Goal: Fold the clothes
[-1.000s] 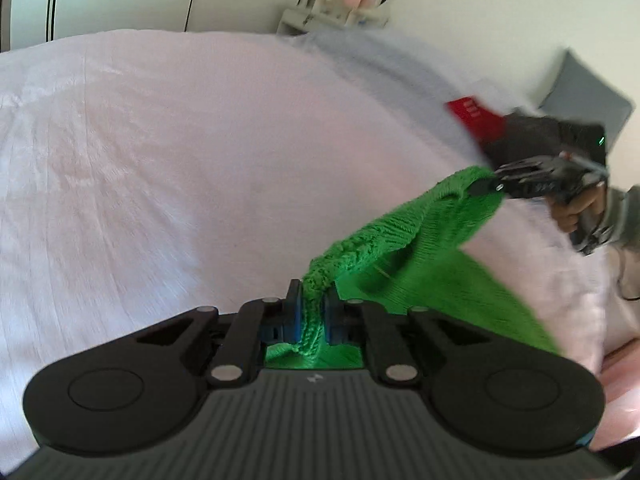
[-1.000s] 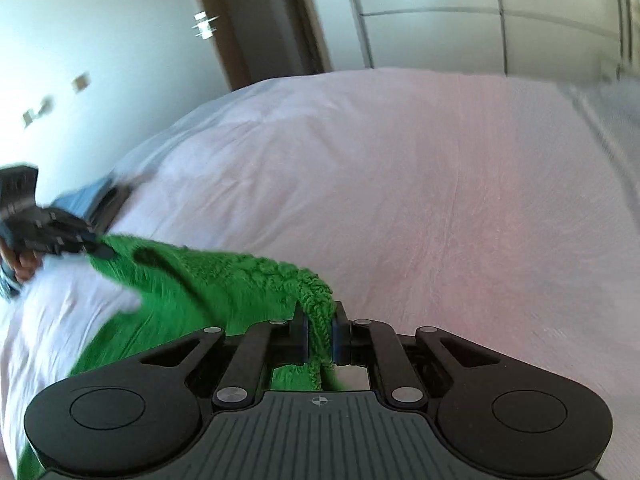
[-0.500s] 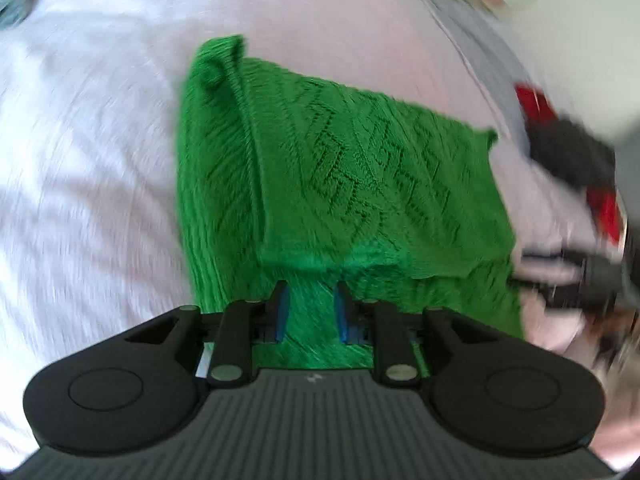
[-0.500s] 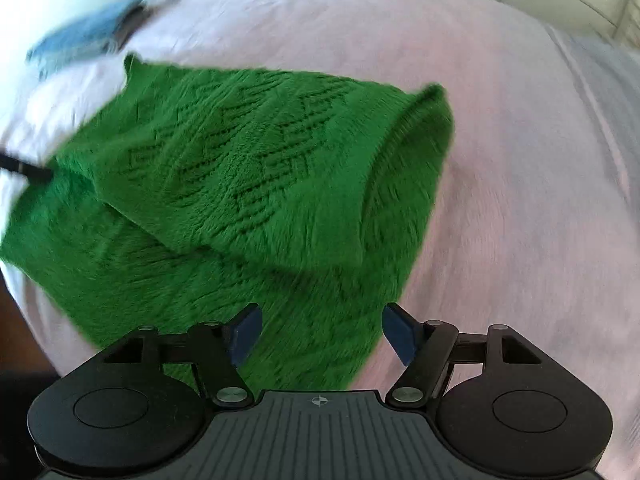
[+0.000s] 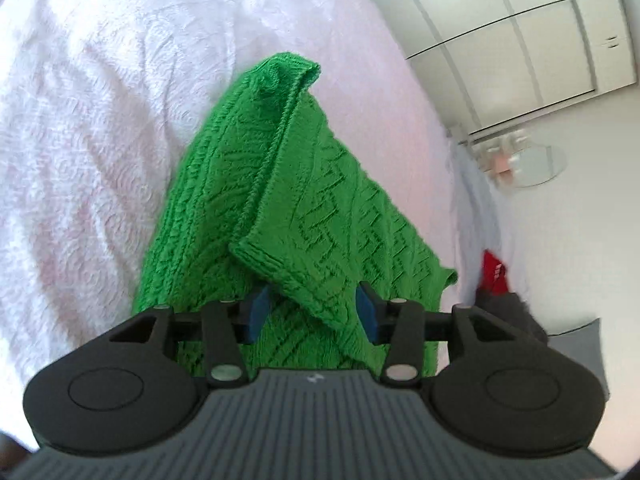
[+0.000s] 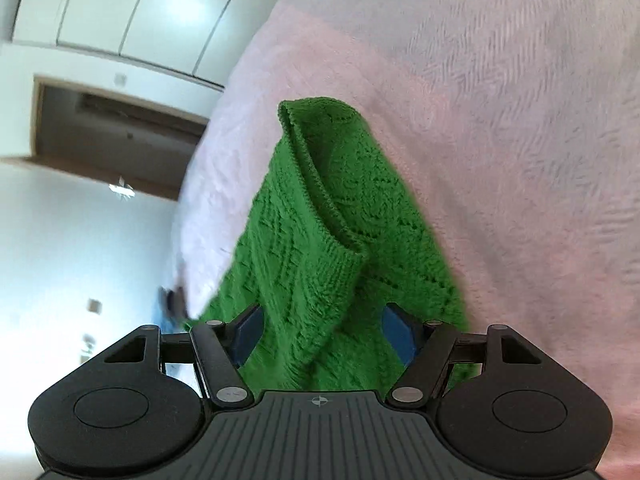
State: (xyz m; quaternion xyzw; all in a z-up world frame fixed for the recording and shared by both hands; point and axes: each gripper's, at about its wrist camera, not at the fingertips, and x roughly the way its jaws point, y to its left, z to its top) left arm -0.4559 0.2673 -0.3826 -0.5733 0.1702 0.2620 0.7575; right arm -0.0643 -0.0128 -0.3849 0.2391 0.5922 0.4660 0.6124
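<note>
The green knit sweater (image 5: 304, 216) lies on the pale pink bedspread (image 5: 88, 128), folded over so that one layer with a ribbed hem rests on top of another. In the left wrist view it runs from just under the gripper away to a rolled corner at the far end; the right wrist view shows the same garment (image 6: 332, 240) stretching away across the bedspread (image 6: 520, 120).

The left gripper (image 5: 312, 314) hangs over the near edge of the sweater with its blue-padded fingers (image 5: 256, 312) spread apart, gripping nothing. The right gripper (image 6: 320, 330) is likewise wide open above the near folded edge, fabric showing between its fingers (image 6: 394, 332) but not pinched.

To the right in the left wrist view lie a red item (image 5: 493, 272) and a grey pillow (image 5: 576, 344). White wardrobe doors (image 6: 132, 4) stand beyond the bed.
</note>
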